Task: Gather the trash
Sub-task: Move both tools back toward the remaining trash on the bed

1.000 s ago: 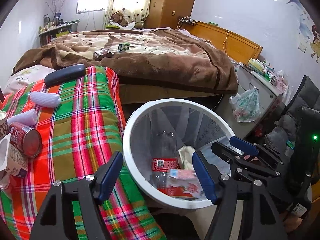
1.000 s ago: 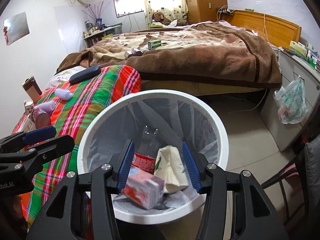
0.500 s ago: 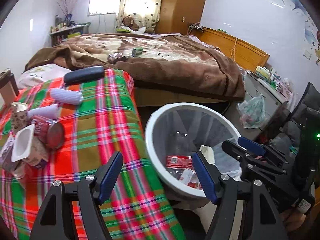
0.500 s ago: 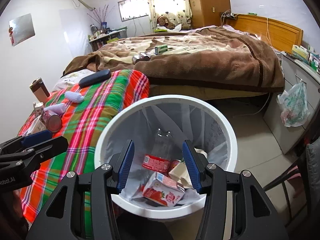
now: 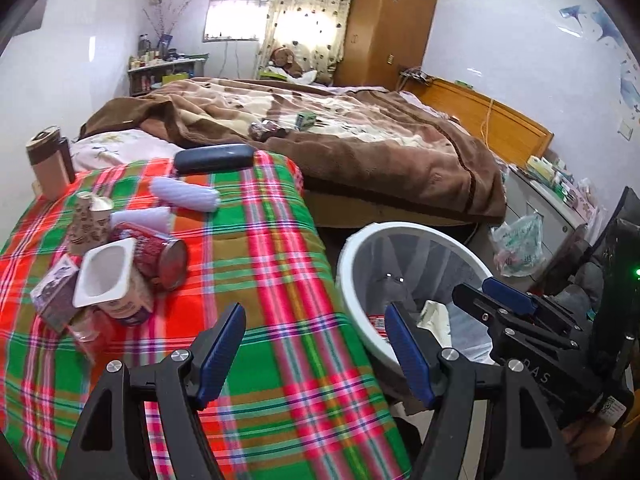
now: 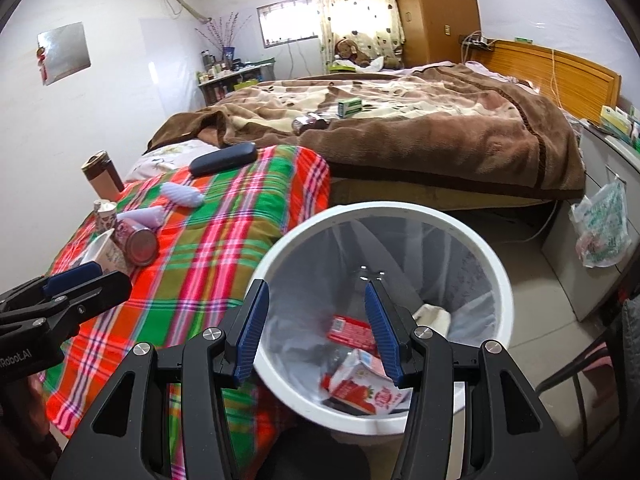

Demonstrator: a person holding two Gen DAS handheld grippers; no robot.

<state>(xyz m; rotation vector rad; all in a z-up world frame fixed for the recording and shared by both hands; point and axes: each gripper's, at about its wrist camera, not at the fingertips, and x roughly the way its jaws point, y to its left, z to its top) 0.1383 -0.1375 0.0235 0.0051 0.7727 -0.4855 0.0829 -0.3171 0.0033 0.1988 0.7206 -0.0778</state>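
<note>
**Both grippers empty; trash pile waits on the plaid cover**

Left hand-held gripper (image 5: 314, 354): jaws wide, nothing between them, hanging over the near part of the plaid blanket (image 5: 256, 272). Right hand-held gripper (image 6: 316, 330): also wide and empty, poised over the white bin (image 6: 502, 280).

Bin stands on the floor just beside the plaid-covered surface. Inside: a strawberry milk carton (image 6: 360, 390), a red-labelled piece, crumpled pale paper. Clear liner, thin and crinkly.

Remaining trash sits in a cluster at the far left of the plaid cover, well apart from the bin: a white yoghurt cup (image 5: 106, 276) on its side with its mouth towards the camera, a red can (image 5: 164, 256) lying down with its metal end showing, a patterned paper cup (image 5: 86, 222), a small dark carton (image 5: 54, 294). Two ribbed lilac pieces (image 5: 186, 196) lie farther back.

Judgement on the next pick: the left gripper is the nearer one.
- Yoghurt cup: thin plastic, squarish rim; close across the flat walls gently, it will likely buckle.
- Can: rigid, smooth, round; likely to roll on the soft cover, so grip across the body, not the ends.
- Items touch each other; take the top or outermost first to avoid scattering the rest.

Blanket is soft and yielding; keep fingertips off the fabric.
</note>
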